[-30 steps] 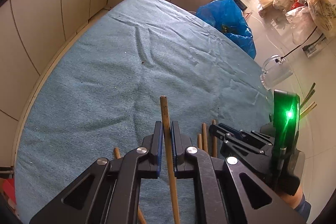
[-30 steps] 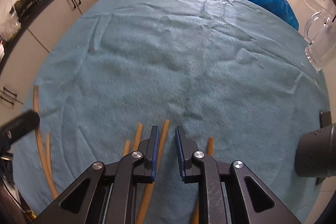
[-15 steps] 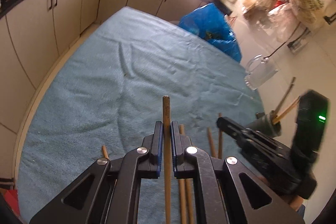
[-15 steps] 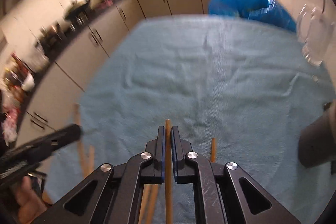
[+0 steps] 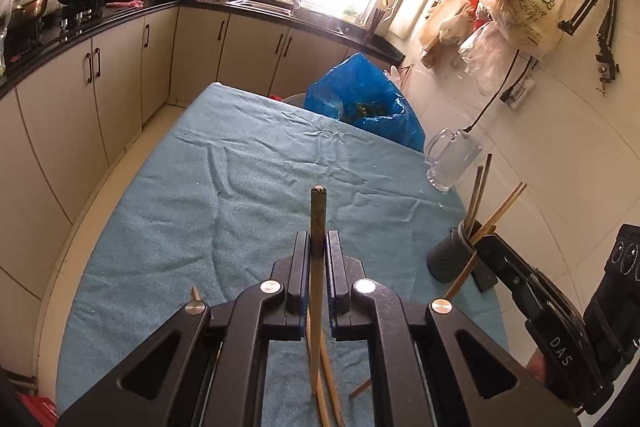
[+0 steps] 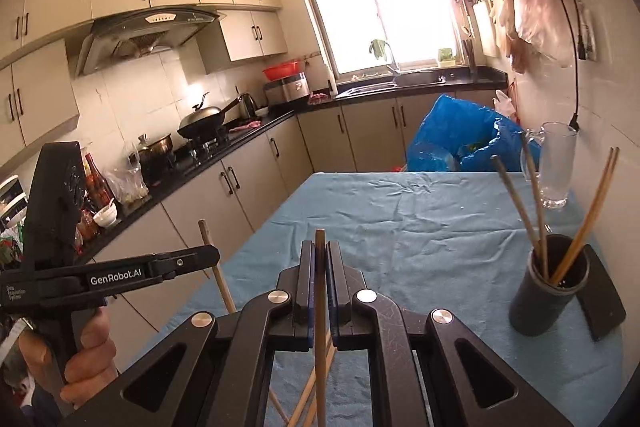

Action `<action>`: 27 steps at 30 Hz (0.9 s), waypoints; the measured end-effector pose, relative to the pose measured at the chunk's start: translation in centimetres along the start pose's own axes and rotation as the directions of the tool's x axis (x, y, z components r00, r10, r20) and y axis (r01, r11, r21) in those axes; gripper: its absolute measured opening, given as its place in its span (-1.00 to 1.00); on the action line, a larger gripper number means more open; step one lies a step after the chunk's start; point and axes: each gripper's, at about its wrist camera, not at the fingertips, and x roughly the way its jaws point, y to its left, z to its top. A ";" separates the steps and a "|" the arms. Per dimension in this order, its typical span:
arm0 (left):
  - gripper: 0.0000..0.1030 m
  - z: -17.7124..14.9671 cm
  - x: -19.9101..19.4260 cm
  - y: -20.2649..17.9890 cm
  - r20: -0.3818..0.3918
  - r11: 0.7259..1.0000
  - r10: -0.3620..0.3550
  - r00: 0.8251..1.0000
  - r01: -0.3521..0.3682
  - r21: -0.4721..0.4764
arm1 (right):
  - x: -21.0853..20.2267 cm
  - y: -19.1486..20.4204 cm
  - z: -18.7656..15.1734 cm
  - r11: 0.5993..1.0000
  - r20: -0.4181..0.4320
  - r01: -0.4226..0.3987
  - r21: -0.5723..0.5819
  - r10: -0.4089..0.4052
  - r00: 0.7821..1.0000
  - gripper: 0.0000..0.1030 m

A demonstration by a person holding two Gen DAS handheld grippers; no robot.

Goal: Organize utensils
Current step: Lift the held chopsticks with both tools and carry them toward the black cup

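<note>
My left gripper (image 5: 318, 247) is shut on a wooden chopstick (image 5: 318, 211) and holds it raised above the blue cloth; it also shows at the left of the right wrist view (image 6: 214, 253). My right gripper (image 6: 319, 259) is shut on another wooden chopstick (image 6: 319, 239), lifted off the cloth, left of a dark cylindrical holder (image 6: 548, 287) with several chopsticks in it. The holder (image 5: 450, 257) also shows in the left wrist view, with the right gripper (image 5: 486, 243) beside it. Loose chopsticks (image 5: 330, 387) lie on the cloth below my grippers.
A blue cloth (image 5: 260, 187) covers the table. A glass mug (image 5: 452, 163) stands at its right edge near the wall, a blue plastic bag (image 5: 364, 103) behind the far end. A dark flat object (image 6: 602, 299) leans by the holder. Kitchen cabinets run along the left.
My right gripper closed on a chopstick and lifted it. Both grippers rose and tilted up from the cloth, each with its chopstick; the right one moved toward the holder.
</note>
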 end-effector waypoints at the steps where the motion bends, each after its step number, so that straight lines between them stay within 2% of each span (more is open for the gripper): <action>1: -0.87 0.0 -0.1 -0.1 0.003 1.000 0.002 1.000 -0.002 -0.001 | -0.3 -0.1 0.0 1.000 0.003 0.001 0.007 -0.001 1.000 -0.89; 7: -0.87 -0.1 -1.2 -0.4 0.025 1.000 0.008 1.000 -0.008 0.002 | -2.2 -1.3 0.3 0.999 0.035 0.009 0.032 -0.011 0.999 -0.89; 27: -0.87 0.0 -1.4 -0.8 0.029 1.000 0.014 0.999 -0.014 0.007 | -4.6 -2.9 0.6 0.997 0.089 0.011 0.076 -0.018 0.996 -0.89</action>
